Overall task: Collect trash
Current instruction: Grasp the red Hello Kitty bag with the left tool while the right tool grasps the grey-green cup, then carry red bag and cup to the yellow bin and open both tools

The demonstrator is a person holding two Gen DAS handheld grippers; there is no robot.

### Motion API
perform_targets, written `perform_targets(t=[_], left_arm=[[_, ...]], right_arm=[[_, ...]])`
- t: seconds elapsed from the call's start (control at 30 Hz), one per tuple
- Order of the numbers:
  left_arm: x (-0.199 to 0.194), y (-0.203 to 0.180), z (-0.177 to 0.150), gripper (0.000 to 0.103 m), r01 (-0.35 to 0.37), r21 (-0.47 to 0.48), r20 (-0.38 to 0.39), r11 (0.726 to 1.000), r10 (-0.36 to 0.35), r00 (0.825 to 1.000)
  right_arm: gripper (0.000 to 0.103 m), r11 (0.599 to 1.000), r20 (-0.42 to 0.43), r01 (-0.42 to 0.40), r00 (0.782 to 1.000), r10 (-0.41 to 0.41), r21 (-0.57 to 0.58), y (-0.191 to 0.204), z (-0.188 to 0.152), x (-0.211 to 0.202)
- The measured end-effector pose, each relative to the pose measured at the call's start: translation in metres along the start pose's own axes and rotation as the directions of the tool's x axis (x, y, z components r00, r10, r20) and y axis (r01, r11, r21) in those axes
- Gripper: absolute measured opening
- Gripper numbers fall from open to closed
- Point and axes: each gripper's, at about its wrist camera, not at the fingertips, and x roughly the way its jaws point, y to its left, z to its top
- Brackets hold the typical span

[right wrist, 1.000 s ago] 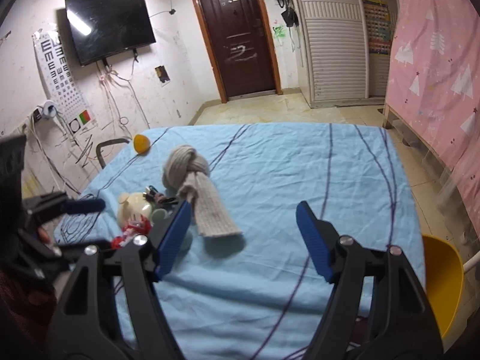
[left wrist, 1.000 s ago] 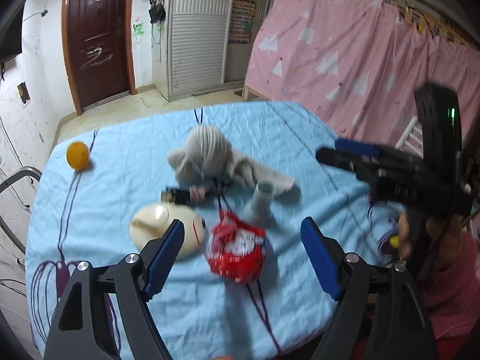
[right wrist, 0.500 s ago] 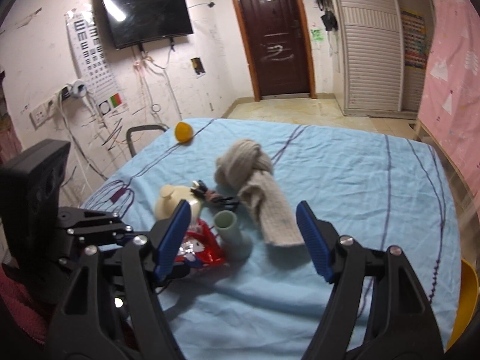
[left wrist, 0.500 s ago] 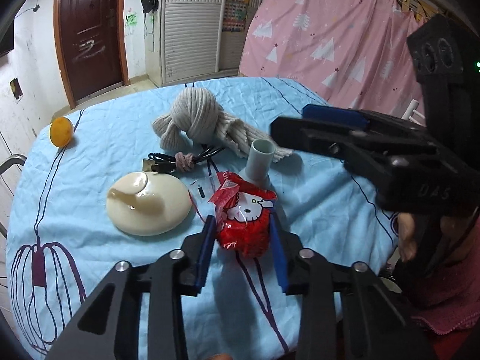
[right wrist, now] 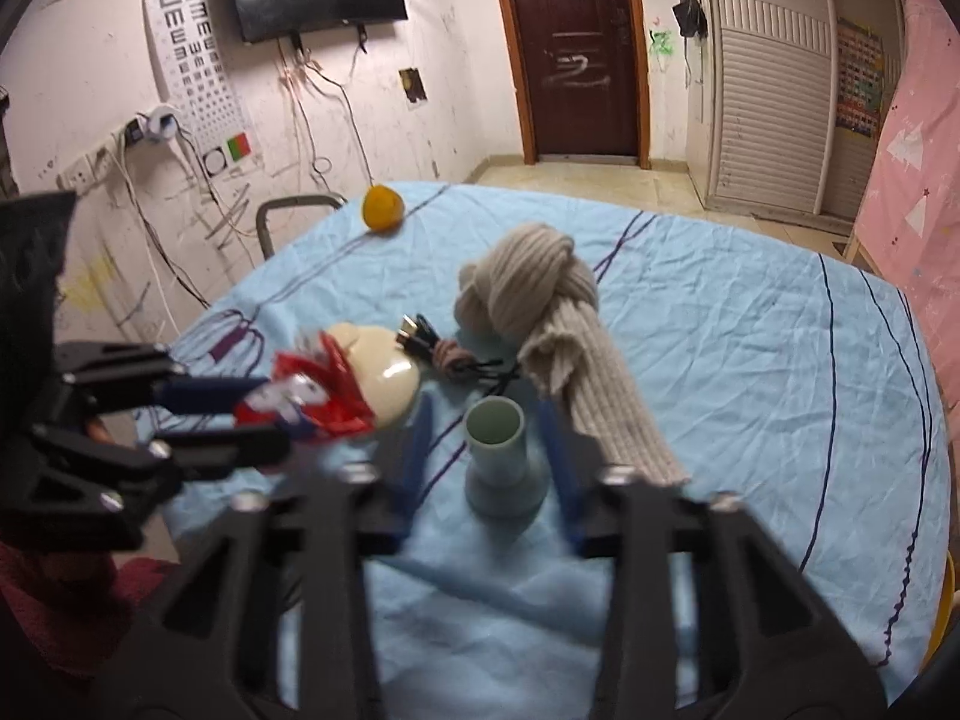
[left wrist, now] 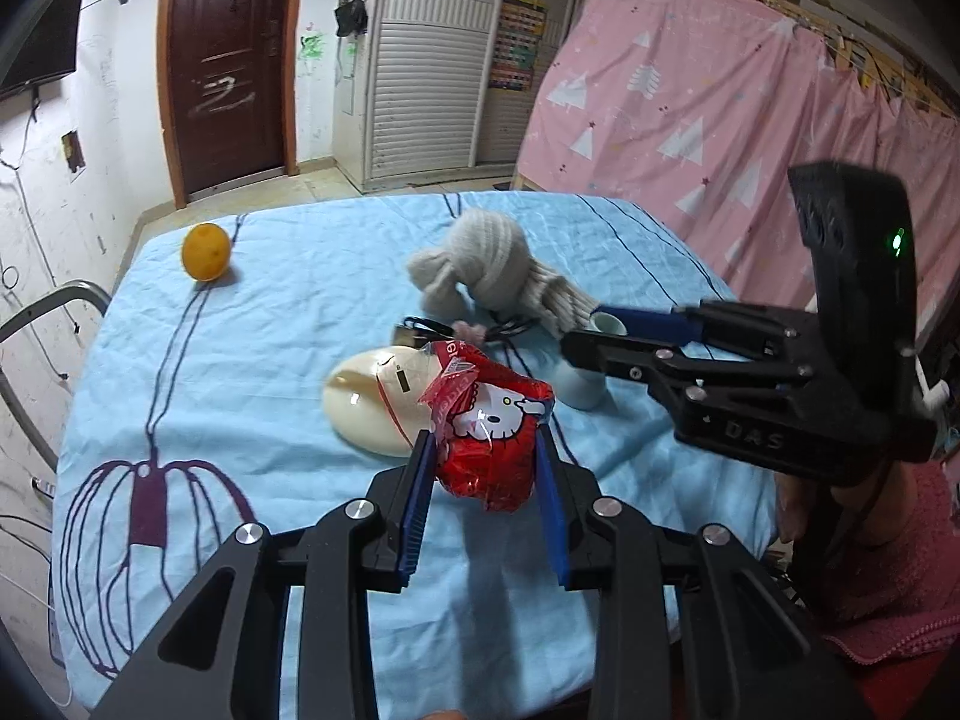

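Both your grippers have just been closing: the left gripper (left wrist: 485,468) clamps the red snack wrapper (left wrist: 489,426), while the blurred right gripper (right wrist: 489,450) seems clenched around the pale cup (right wrist: 501,456), whose base its fingers partly hide. All stands on the blue tablecloth (left wrist: 270,348), near the pink curtain (left wrist: 690,120).

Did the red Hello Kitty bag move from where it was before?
Yes. The red bag, clamped in the left gripper, now overlaps the cream dome; earlier it lay on the cloth beside it.

right tongs (left wrist: 591,333): "DAS" | eye chart (right wrist: 195,54): "E" rows
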Motion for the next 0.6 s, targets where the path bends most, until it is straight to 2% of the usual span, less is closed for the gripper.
perform_targets(t=[0.13, 0.33, 0.6], left_arm=[[-0.002, 0.002, 0.005, 0.024, -0.009, -0.009, 0.004, 1.000, 0.009, 1.000], [-0.008, -0.012, 0.013, 0.024, -0.018, 0.026, 0.028, 1.000, 0.017, 0.999], [-0.011, -0.042, 0.034, 0.024, -0.001, 0.079, 0.065, 0.997, -0.004, 0.998]], right_arm=[[0.018, 1.000, 0.007, 0.015, 1.000, -0.015, -0.020, 0.003, -0.001, -0.001], [0.018, 1.000, 0.065, 0.025, 0.998, -0.025, 0.004, -0.005, 0.003, -0.019], [0.018, 0.993, 0.137, 0.087, 0.986, -0.097, 0.079, -0.040, 0.002, -0.052]])
